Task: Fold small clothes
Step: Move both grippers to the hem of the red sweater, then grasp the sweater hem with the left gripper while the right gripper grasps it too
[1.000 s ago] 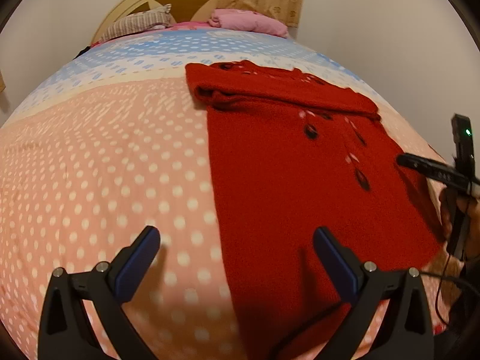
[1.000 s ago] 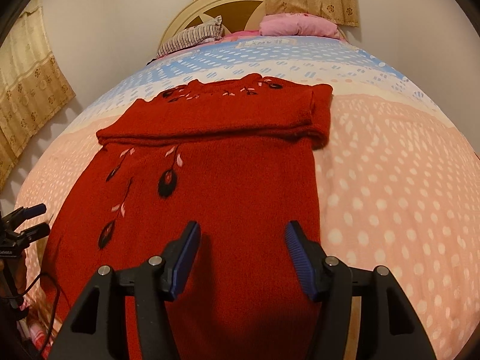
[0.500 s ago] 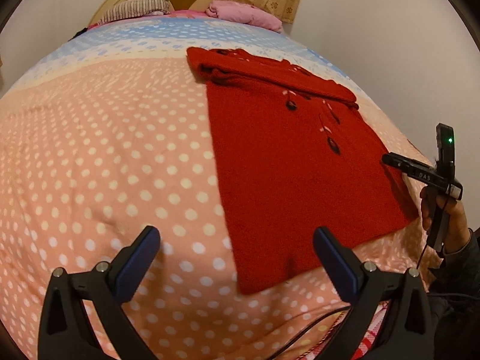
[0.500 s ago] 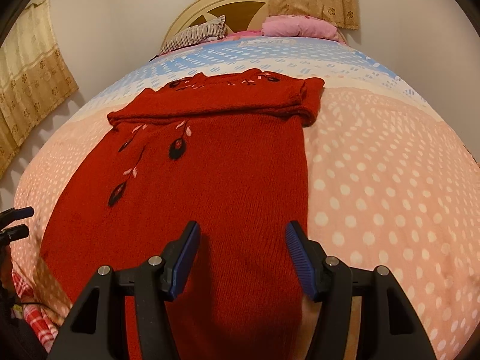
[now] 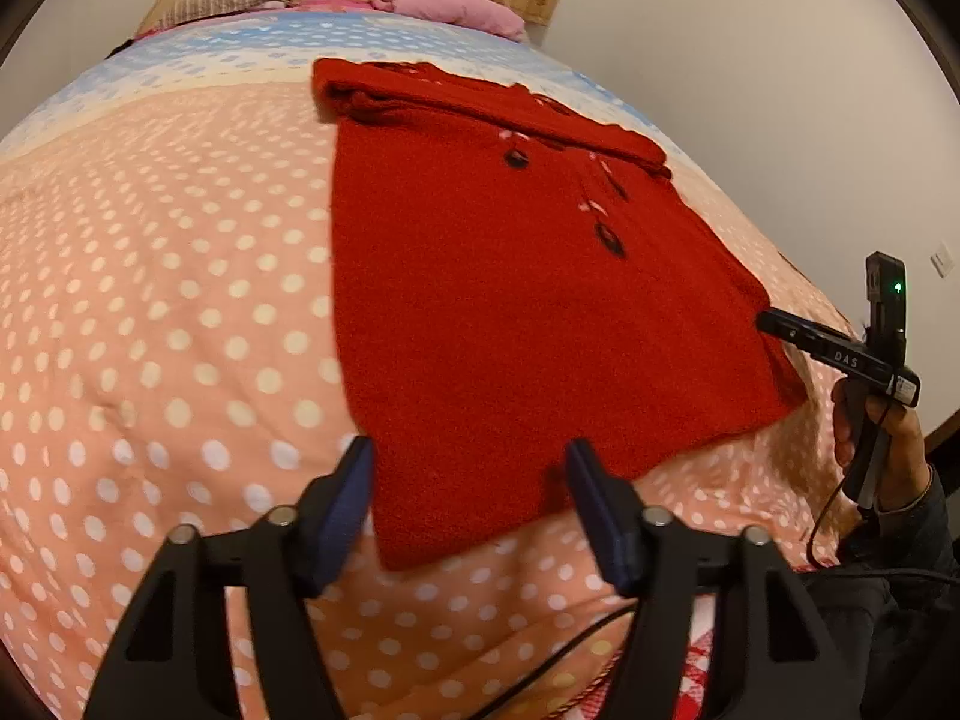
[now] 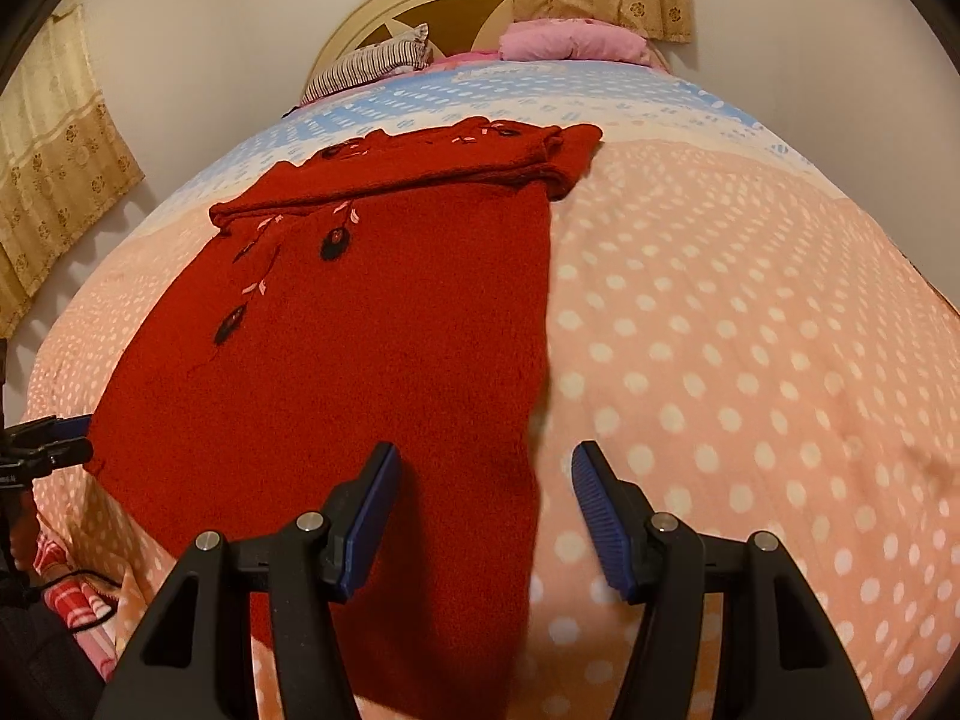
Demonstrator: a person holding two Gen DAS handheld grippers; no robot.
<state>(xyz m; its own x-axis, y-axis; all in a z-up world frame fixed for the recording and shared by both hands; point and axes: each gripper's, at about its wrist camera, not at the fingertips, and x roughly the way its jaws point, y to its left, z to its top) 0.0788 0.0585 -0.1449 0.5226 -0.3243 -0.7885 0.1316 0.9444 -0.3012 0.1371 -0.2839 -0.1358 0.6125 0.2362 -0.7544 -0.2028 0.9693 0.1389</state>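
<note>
Left hand-held gripper [image 5: 471, 495] jaws narrowed, one red sweater [image 5: 510, 300] flat

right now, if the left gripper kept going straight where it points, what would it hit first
Most likely the near hem of the red sweater, which lies between the open fingers of the left gripper, with the dotted bedspread directly under it.

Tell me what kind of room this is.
Most likely a bedroom. A bed with a dotted blanket fills the view, pillows lie against a rounded headboard, and curtains hang on the wall. A red sweater is spread on the bed.
</note>
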